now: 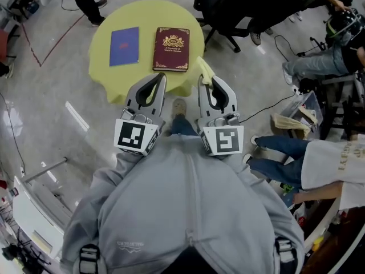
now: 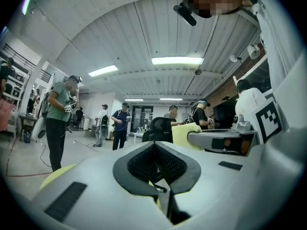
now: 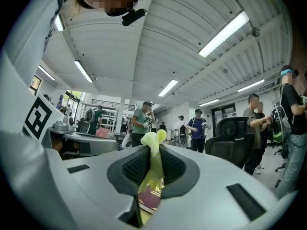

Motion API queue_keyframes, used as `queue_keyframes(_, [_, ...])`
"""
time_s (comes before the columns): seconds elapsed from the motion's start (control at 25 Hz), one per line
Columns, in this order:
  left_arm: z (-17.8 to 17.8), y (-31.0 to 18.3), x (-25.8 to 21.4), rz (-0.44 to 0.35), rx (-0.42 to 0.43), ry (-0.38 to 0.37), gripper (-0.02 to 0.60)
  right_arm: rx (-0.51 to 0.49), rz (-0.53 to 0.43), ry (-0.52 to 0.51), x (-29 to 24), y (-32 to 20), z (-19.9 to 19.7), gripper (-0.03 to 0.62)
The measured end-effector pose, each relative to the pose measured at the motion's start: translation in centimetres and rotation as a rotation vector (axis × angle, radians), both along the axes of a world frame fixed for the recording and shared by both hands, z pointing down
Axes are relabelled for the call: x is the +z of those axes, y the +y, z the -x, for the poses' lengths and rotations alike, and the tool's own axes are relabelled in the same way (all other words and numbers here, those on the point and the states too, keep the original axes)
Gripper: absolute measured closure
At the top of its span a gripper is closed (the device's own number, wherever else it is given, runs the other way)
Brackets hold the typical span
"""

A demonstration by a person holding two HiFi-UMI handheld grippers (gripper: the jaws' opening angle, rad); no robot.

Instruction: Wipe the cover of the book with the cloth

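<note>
A dark red book (image 1: 171,49) with a gold crest lies on the round yellow table (image 1: 108,76), beside a blue book (image 1: 124,46). My right gripper (image 1: 207,79) is shut on a pale yellow cloth (image 1: 204,68) that sticks out past its tips, near the table's right front edge. In the right gripper view the cloth (image 3: 152,163) is pinched between the jaws, with the red book (image 3: 151,198) seen below. My left gripper (image 1: 159,77) is shut on nothing, held at the table's front edge just below the red book. The left gripper view shows the left gripper (image 2: 154,145) with its jaws together.
A black office chair (image 1: 228,10) stands behind the table on the right. Seated people (image 1: 296,158) and a box of bags (image 1: 296,119) are on the right. Cables run over the grey floor (image 1: 45,113). Several people stand about the room in both gripper views.
</note>
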State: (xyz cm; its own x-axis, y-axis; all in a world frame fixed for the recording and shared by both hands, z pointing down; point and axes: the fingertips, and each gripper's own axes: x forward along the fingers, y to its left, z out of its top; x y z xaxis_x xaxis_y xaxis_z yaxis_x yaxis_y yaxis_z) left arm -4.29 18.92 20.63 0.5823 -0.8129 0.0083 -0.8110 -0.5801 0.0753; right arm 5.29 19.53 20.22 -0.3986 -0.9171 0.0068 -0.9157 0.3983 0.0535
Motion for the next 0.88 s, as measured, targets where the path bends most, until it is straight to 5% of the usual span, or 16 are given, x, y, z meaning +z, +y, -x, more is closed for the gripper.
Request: queue_keyframes(0.88, [-2.2,-20.7,3.6,0.080,-0.108,-0.033,0.563,-0.179,0.076,-0.026,3.8,-22.5,-0.7,0.537])
